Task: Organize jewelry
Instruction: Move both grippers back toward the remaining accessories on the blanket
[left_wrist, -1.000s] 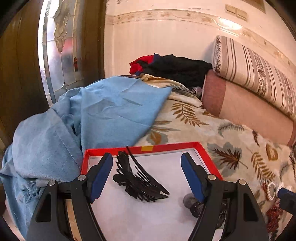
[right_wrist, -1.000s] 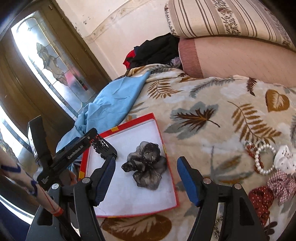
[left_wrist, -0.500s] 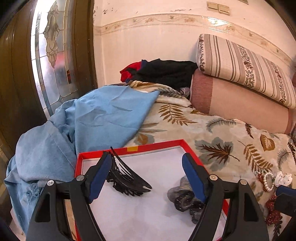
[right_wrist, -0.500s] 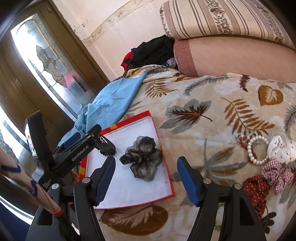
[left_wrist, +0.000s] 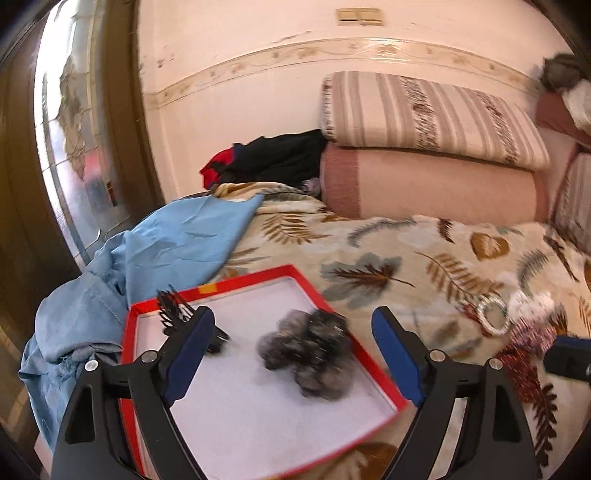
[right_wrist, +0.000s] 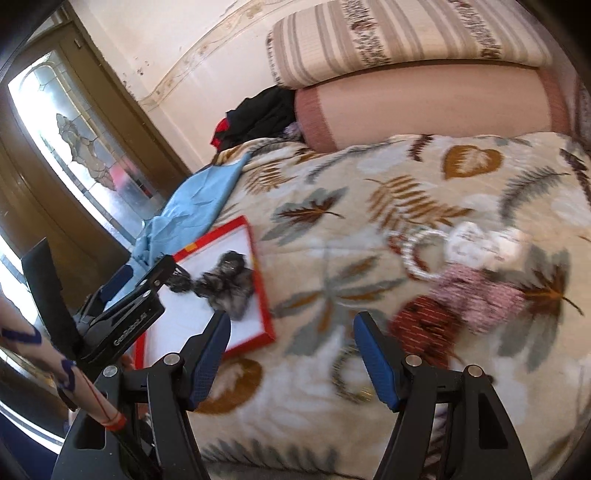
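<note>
A leaf-print bed (right_wrist: 424, 206) carries a red-rimmed tray (left_wrist: 314, 295) holding a dark scrunchie (left_wrist: 310, 354) and black hair claw (left_wrist: 173, 310); a pearl bracelet (right_wrist: 421, 254) and other scrunchies (right_wrist: 476, 295) lie well apart. Left gripper (left_wrist: 291, 354) and right gripper (right_wrist: 291, 358) hover, jaws spread wide, empty.

Both grippers, left gripper (left_wrist: 291, 352) and right gripper (right_wrist: 291, 362), have black plastic frames, silver screws and ribbed blue jaws; white lettering marks the left one's side.
</note>
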